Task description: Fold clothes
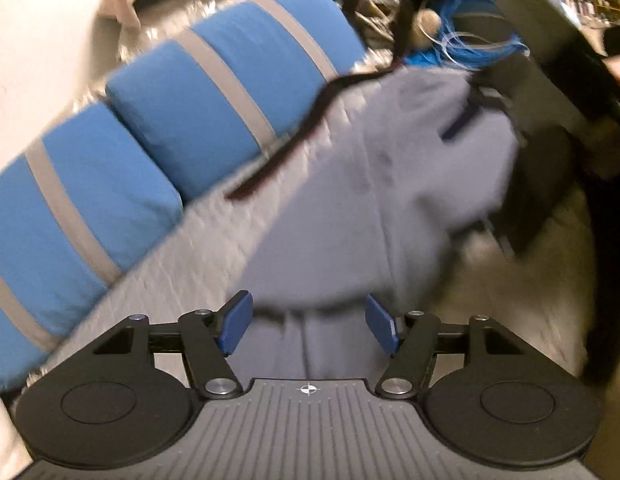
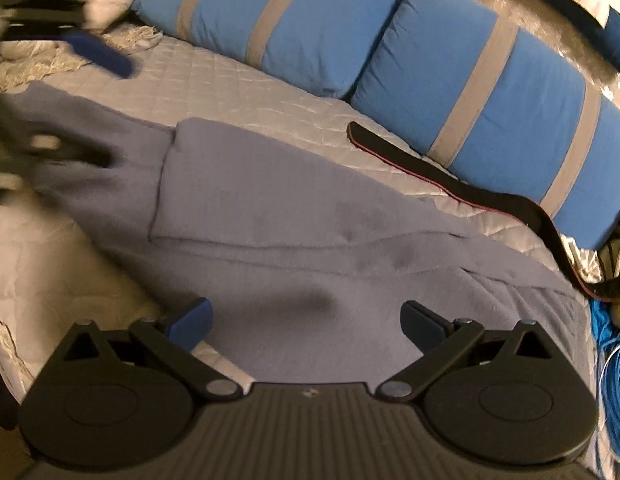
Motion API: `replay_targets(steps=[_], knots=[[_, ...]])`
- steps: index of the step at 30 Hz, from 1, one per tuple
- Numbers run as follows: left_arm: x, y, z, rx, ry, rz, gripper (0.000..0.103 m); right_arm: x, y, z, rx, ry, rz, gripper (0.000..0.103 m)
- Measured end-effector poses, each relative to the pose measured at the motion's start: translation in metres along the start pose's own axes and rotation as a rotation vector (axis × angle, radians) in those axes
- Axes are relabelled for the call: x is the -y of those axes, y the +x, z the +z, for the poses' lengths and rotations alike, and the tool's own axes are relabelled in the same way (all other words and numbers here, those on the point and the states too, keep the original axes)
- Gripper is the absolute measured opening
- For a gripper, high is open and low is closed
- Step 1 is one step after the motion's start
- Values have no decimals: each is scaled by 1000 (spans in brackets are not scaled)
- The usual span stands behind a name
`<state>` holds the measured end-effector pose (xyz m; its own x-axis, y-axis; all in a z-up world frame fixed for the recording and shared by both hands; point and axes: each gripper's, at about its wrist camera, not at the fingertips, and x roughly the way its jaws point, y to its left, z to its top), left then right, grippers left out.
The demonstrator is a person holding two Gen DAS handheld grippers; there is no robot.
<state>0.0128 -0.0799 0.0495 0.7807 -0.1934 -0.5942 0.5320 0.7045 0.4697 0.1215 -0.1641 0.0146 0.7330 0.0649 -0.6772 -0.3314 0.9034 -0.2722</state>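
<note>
Grey-blue cloth of the garment (image 2: 270, 216) filled the lower centre of both wrist views, spread over the quilted bed (image 2: 238, 88). In the left wrist view, the left gripper (image 1: 309, 324) had its jaws open with the garment (image 1: 350, 208) lying between and beyond them, not clamped. In the right wrist view, the right gripper (image 2: 306, 320) also stood with jaws wide apart above the cloth, holding nothing. One panel was already turned over at centre left of that view, forming a straight doubled edge; judged from this, one fold was complete. A black belt (image 2: 450, 176) lay on the bed at centre right, between the garment and the blue striped cushions (image 2: 470, 80). Both grippers were probably positioned to take fresh hold points for a further fold.
</note>
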Motion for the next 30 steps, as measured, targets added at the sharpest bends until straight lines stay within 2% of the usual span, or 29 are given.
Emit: replay_targets(steps=[2, 5, 10, 11, 17, 19, 22, 25, 30], knots=[[6, 20, 16, 18, 4, 22, 61, 5, 2, -2, -23, 55, 0, 103], [18, 52, 36, 14, 2, -1, 61, 15, 6, -5, -52, 122, -3, 103], [37, 103, 57, -4, 8, -17, 60, 31, 2, -4, -25, 167, -62, 103], [39, 110, 60, -1, 2, -16, 57, 34, 2, -4, -27, 179, -66, 103], [49, 149, 84, -5, -9, -49, 54, 49, 4, -5, -40, 241, -44, 103], [51, 161, 88, -30, -16, -50, 48, 51, 4, -6, -39, 250, -38, 103], [47, 177, 91, -82, -73, -51, 7, 53, 6, -8, -46, 248, -41, 103], [43, 166, 91, -62, -79, -23, 4, 53, 7, -11, -49, 244, -45, 103], [31, 123, 85, -6, -39, 109, 3, 48, 4, -9, -29, 228, -47, 103]])
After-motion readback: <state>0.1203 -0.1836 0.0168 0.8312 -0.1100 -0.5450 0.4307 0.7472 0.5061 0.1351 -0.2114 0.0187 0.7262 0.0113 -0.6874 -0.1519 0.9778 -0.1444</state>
